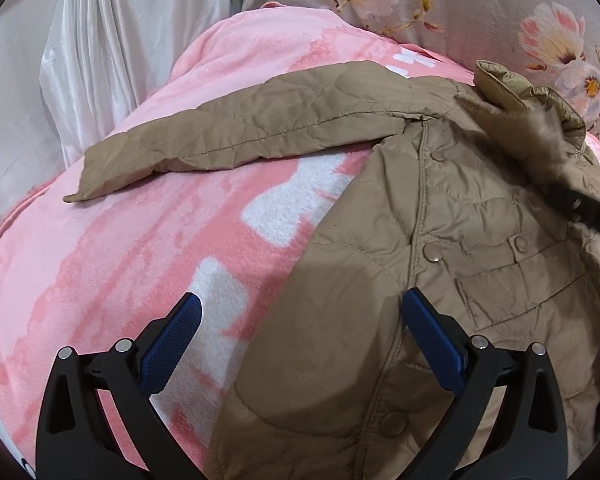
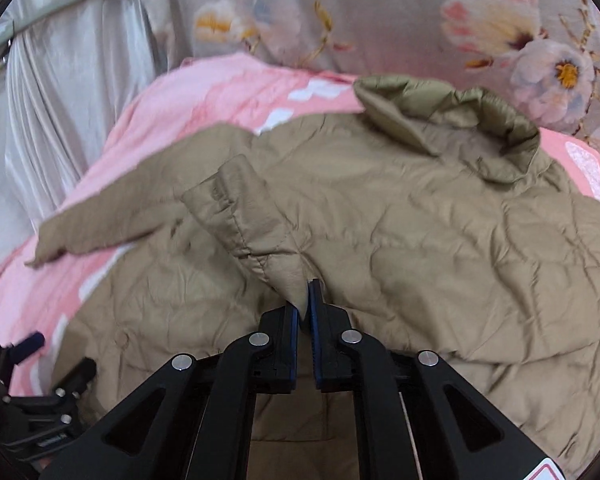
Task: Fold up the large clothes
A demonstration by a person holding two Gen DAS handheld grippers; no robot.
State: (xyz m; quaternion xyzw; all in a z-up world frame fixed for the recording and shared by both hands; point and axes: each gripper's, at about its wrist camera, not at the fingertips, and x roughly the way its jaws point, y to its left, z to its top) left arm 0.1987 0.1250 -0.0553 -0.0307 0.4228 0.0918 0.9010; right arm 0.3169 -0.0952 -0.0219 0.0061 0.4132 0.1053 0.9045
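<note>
A tan quilted jacket [image 1: 440,216] lies spread on a pink and white blanket [image 1: 140,248] covering a bed, its collar toward the far side by a flowered grey cloth [image 1: 480,4] and one sleeve [image 1: 228,136] stretched out to the left. The left gripper [image 1: 300,316] hovers with its jaws spread wide over the jacket's near left edge, nothing between them. The right gripper [image 2: 306,296] is nearly closed, pinching a fold of the jacket's other sleeve [image 2: 260,220] above the jacket's body.

Black fingers [image 1: 188,320], blue pads, silver screws
</note>
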